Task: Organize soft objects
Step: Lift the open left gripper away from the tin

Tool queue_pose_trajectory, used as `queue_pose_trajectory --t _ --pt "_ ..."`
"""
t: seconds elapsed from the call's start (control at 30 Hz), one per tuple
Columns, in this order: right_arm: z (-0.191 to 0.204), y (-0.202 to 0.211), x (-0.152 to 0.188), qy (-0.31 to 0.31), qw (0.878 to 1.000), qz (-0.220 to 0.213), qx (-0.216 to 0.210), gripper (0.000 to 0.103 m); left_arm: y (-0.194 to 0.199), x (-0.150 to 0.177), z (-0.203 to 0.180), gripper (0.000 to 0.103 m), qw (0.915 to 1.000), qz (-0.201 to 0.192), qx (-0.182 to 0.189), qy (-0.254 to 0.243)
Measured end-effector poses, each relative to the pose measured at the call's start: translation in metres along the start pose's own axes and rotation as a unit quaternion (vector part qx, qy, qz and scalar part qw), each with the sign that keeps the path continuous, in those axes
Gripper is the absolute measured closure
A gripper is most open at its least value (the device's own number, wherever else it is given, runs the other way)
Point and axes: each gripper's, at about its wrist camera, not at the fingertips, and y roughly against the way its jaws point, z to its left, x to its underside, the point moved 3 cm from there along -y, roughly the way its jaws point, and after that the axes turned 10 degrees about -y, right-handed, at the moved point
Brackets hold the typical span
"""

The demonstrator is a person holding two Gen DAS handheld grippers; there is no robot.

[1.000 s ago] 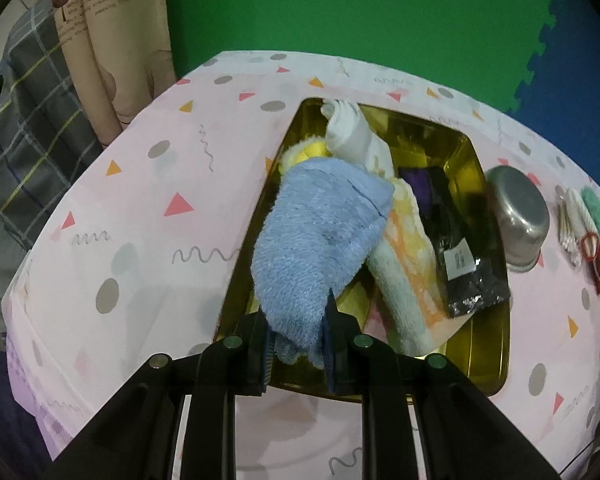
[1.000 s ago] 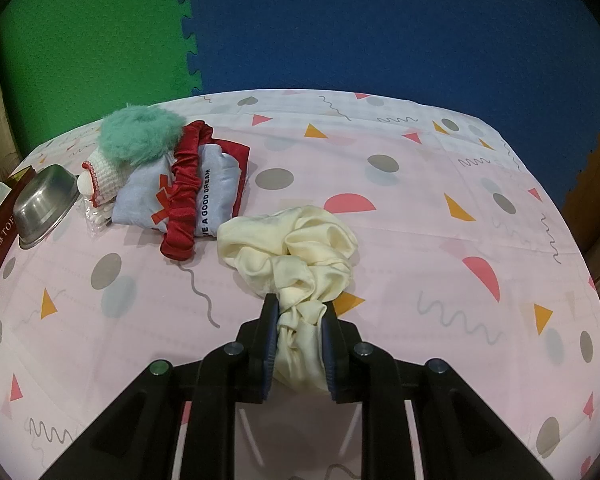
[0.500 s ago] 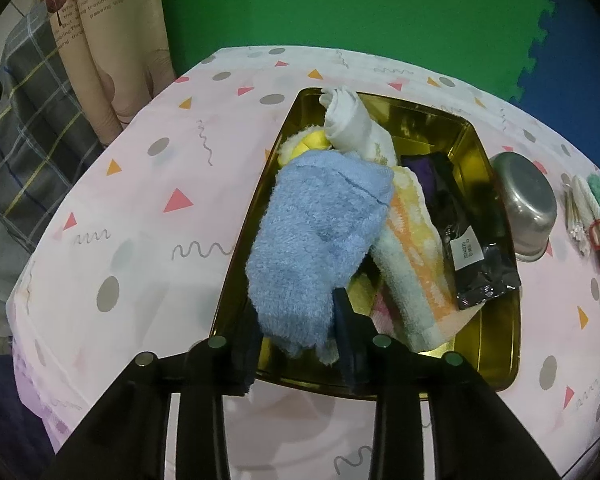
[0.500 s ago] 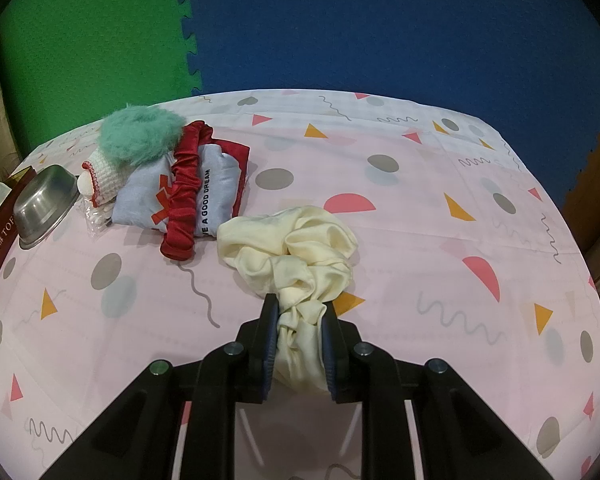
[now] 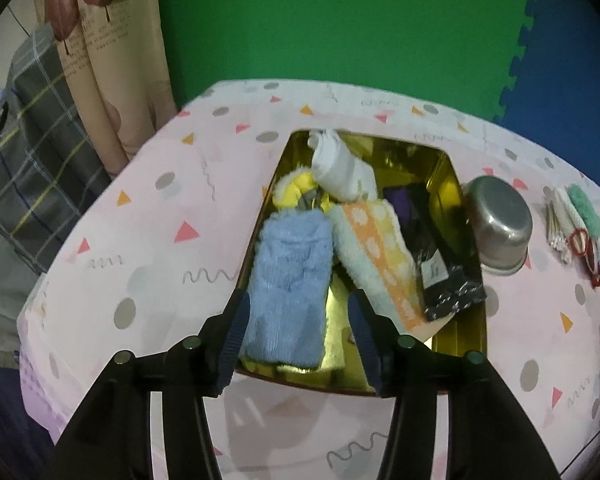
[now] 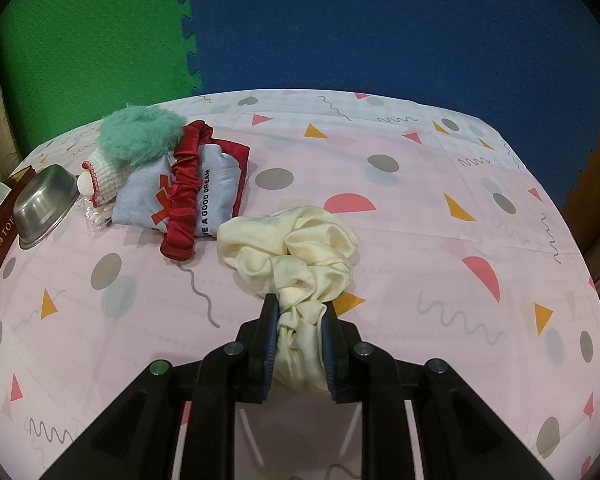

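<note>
The counter (image 6: 380,240) was covered with a pink cloth printed with triangles, dots and squiggles, and stood before a wall of green and blue foam mats. In the left wrist view a gold tray (image 5: 448,184) sat on the counter and held several soft items: a blue fluffy towel (image 5: 288,280) along its left side, an orange-and-white dotted towel (image 5: 376,256) just beside it, a white rolled cloth (image 5: 340,168) at the far end, a yellow plush item (image 5: 296,188) partly hidden beneath the others, and a black packet (image 5: 448,284) towards the right wall. The left gripper (image 5: 300,320) was poised over the near end of the tray; its jaws had just been opening and stood parted, with the near end of the blue towel lying between them, the right pad clear of it and the left pad close alongside. An upturned steel bowl (image 5: 500,232) rested just beside the tray on the right. In the right wrist view the right gripper (image 6: 300,340) was closed tightly on a cream satin scrunchie (image 6: 296,248), whose bunched bulk lay on the cloth ahead of the fingers. Further back on the left sat a pile comprising a grey printed pouch (image 6: 216,184), a red scrunchie (image 6: 184,196) draped across it, a teal fluffy scrunchie (image 6: 140,136) and a white knitted item (image 6: 100,176), all touching. The pile lay well apart from the cream scrunchie.
</note>
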Motion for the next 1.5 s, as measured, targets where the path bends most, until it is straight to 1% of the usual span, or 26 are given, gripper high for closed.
queue_pose_trajectory --t 0.13,0.23,0.27,0.37,0.43,0.57,0.7,0.73,0.83,1.0,1.1,1.17,1.33,1.5 --pt "0.0 0.0 0.0 0.0 1.0 0.0 0.0 0.082 0.005 -0.005 -0.006 0.051 0.9997 -0.02 -0.006 0.009" --pt "0.0 0.0 0.0 -0.002 1.0 0.001 -0.003 0.082 0.008 -0.004 -0.015 0.049 0.9992 -0.037 -0.011 0.003" --pt "0.0 0.0 0.0 -0.003 1.0 0.001 -0.004 0.082 0.008 -0.003 -0.018 0.049 0.9991 -0.04 -0.013 -0.001" --pt "-0.001 0.0 -0.001 -0.005 1.0 0.001 -0.007 0.082 0.011 0.003 -0.021 0.049 0.9987 -0.049 -0.011 0.009" --pt "-0.001 0.0 -0.001 -0.005 1.0 0.001 -0.006 0.082 0.01 0.005 -0.022 0.048 0.9987 -0.05 -0.006 0.01" --pt "-0.001 0.0 -0.001 -0.002 1.0 0.0 -0.003 0.082 0.01 0.009 -0.019 0.047 0.9984 -0.052 -0.012 0.018" --pt "0.002 0.0 0.0 0.007 1.0 -0.003 0.009 0.083 0.01 0.012 -0.015 0.046 0.9981 -0.055 -0.014 0.025" --pt "0.004 0.0 0.001 0.007 1.0 -0.004 0.012 0.084 0.01 0.012 -0.014 0.045 0.998 -0.055 -0.016 0.027" --pt "0.005 0.001 0.001 -0.003 1.0 -0.004 0.02 0.085 0.007 0.012 -0.012 0.042 0.9981 -0.053 -0.011 0.03" --pt "0.012 0.006 0.002 -0.013 1.0 -0.004 0.027 0.087 0.003 0.013 -0.014 0.039 0.9986 -0.045 -0.015 0.025" --pt "0.02 0.012 0.002 -0.006 0.999 -0.002 0.032 0.088 0.003 0.014 -0.014 0.038 0.9985 -0.046 -0.017 0.025" --pt "0.028 0.019 0.001 0.001 0.999 -0.004 0.032 0.089 0.002 0.014 -0.014 0.035 0.9982 -0.049 -0.023 0.026" --pt "0.051 0.043 -0.004 0.015 1.0 -0.019 0.006 0.089 0.0 0.015 -0.007 0.033 0.9977 -0.048 -0.024 0.042" --pt "0.084 0.066 -0.008 0.041 0.998 -0.035 -0.025 0.089 0.003 0.016 -0.003 0.031 0.997 -0.05 -0.027 0.052"
